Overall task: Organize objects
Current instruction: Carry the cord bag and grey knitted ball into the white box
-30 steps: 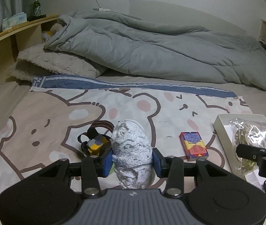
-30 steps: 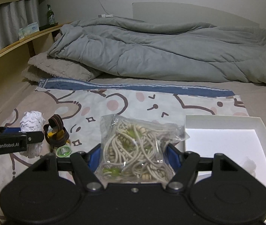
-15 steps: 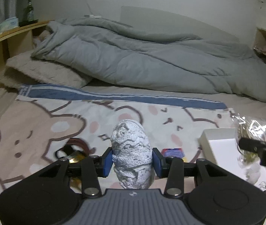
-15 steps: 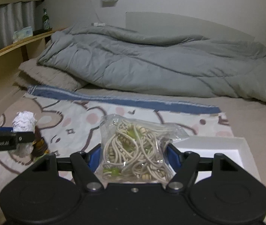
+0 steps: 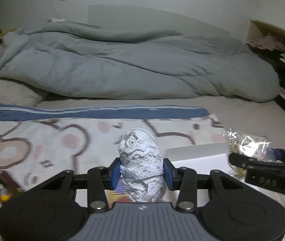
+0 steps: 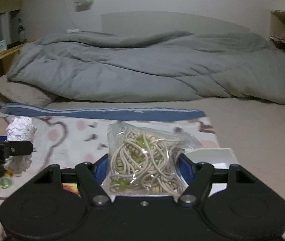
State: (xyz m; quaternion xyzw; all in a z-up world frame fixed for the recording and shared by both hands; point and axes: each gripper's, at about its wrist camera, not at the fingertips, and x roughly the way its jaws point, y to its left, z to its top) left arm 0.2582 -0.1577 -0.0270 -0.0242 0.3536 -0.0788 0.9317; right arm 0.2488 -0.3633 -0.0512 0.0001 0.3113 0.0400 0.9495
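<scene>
- Here, the left gripper (image 5: 141, 173) is clamping its jaws on the lace roll (image 5: 141, 164), held above the bed beside the white box (image 5: 194, 152).
- The right gripper (image 6: 142, 165) is pinching the cord bag (image 6: 144, 158); the slick plastic could slip.
- Only the right view is showing the bag's contents.

We see white lace roll (image 5: 141, 164), grey duvet (image 5: 130, 68), cream bear-print sheet (image 5: 48, 140) edged with a blue stripe, beige cords bag (image 6: 144, 156), white box (image 6: 212, 155).
</scene>
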